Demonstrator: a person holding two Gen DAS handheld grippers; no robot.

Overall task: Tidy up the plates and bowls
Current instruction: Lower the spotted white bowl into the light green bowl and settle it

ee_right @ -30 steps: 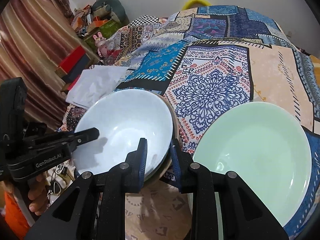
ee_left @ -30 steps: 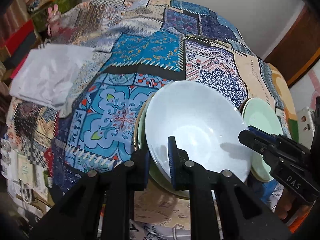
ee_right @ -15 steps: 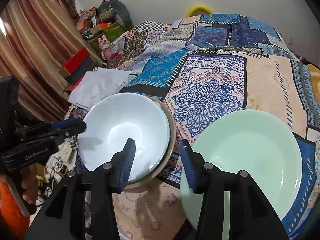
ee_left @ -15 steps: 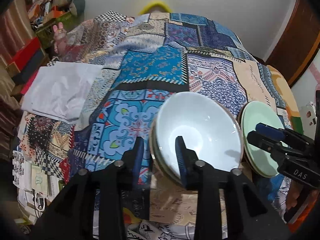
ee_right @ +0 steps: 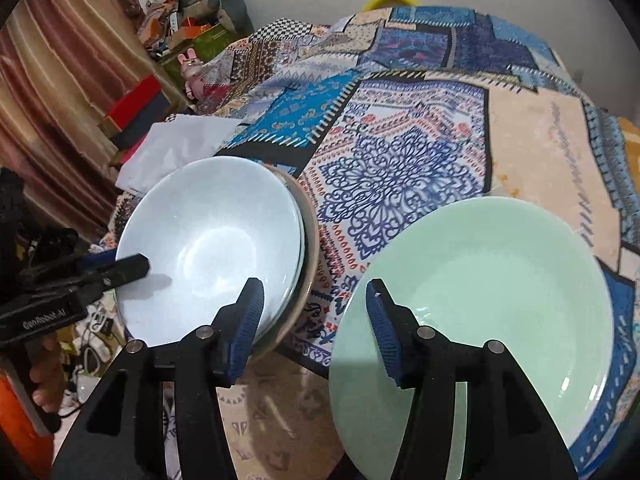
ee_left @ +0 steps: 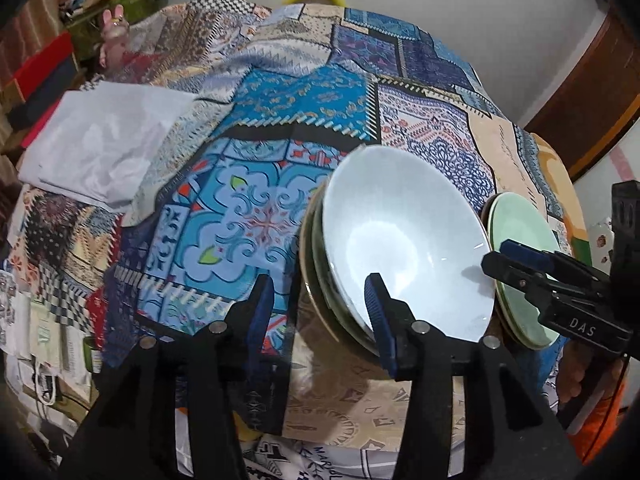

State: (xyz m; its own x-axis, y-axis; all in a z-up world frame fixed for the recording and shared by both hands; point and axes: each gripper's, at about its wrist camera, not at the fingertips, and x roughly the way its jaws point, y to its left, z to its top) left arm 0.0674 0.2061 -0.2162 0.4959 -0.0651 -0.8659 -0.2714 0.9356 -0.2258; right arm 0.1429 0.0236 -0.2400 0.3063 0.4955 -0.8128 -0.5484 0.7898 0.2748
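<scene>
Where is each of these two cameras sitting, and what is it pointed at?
Left wrist: on the left gripper, looking down at the pale blue bowl; right gripper intrudes.
Right wrist: on the right gripper, over the green plate; a hand shows.
Shared: both dishes, patterned cloth. Both sets of fingers are opening, nothing held.

Open quilt (ee_right: 400,168) beyond the bowl stack (ee_right: 208,248) and green plate (ee_right: 500,300); apparently a narrow gap between them.

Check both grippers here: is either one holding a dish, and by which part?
Nothing is held. The left gripper and right gripper are both opening, pads clear of the pale blue bowl; its rim sits between their fingers, and it rests on its stack.
</scene>
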